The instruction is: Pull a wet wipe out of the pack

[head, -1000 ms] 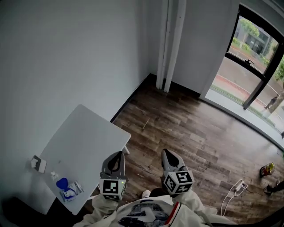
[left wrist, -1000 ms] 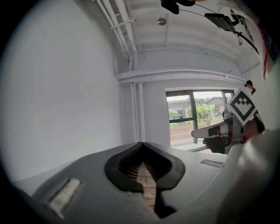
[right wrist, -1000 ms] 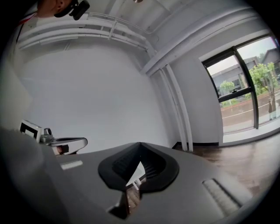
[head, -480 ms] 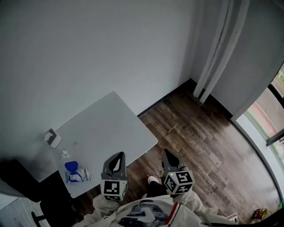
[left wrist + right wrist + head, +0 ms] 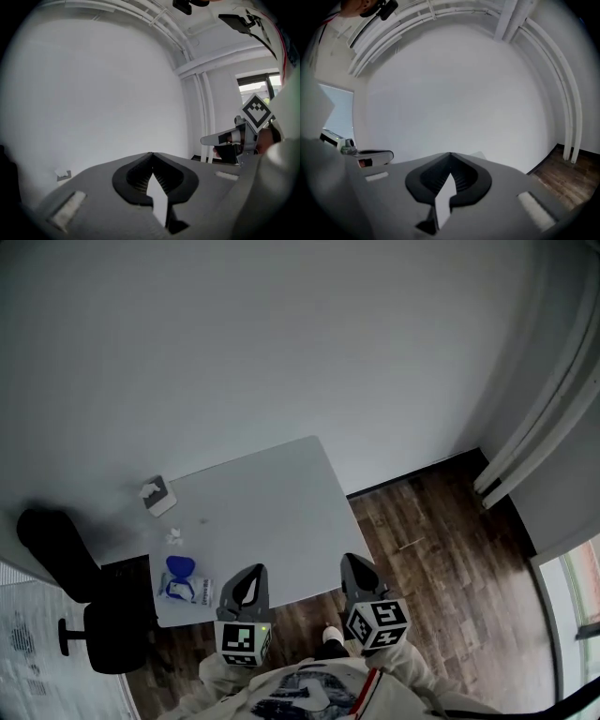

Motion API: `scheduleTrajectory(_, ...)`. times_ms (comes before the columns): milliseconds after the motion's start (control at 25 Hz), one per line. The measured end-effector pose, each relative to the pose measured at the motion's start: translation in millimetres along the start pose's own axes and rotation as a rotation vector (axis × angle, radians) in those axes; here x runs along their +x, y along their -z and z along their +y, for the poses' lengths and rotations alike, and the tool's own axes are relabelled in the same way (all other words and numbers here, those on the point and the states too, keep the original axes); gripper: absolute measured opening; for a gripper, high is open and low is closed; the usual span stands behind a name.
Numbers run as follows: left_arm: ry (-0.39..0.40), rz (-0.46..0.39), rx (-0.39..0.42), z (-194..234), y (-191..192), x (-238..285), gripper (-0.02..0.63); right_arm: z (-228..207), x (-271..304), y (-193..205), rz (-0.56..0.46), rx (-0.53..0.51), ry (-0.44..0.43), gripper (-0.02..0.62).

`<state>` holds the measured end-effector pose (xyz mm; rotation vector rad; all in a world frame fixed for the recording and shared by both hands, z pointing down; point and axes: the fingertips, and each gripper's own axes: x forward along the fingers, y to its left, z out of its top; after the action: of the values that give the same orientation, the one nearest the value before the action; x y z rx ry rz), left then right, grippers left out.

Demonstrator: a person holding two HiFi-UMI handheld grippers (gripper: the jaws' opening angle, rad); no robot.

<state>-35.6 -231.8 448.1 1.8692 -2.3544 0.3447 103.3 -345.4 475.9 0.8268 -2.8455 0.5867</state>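
Observation:
The wet wipe pack (image 5: 185, 585), white with a blue lid standing open, lies at the near left corner of the white table (image 5: 272, 512). A small crumpled white wipe (image 5: 174, 536) lies just beyond it. My left gripper (image 5: 250, 572) is held over the table's near edge, to the right of the pack and apart from it. Its jaws meet at the tip, shut and empty (image 5: 152, 154). My right gripper (image 5: 350, 562) hangs over the wooden floor past the table's right corner, also shut and empty (image 5: 450, 153).
A small white box (image 5: 157, 493) sits at the table's far left corner by the wall. A black office chair (image 5: 89, 620) stands left of the table. White pipes (image 5: 534, 451) run down the right corner, above dark wooden flooring (image 5: 441, 568).
The view has swung left: the window has left the picture and the table has come to the centre. Both grippers kept their places in the view, still shut.

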Motion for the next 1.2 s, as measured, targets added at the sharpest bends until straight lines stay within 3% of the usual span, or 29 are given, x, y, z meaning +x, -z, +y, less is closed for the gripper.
scheduleTrajectory(400,-0.14,-0.004,-0.006,15,-2,4,0.005,6,46,-4,0.048,-0.031,-0.142,0.006)
scheduleTrajectory(840,-0.342,0.058,-0.075,59,30,-36,0.005,57,85,19,0.138,-0.065,-0.324,0.006)
scheduleTrajectory(1200,-0.42,0.067,-0.1,106,49,-59,0.005,102,112,35,0.17,-0.088,-0.389,0.006)
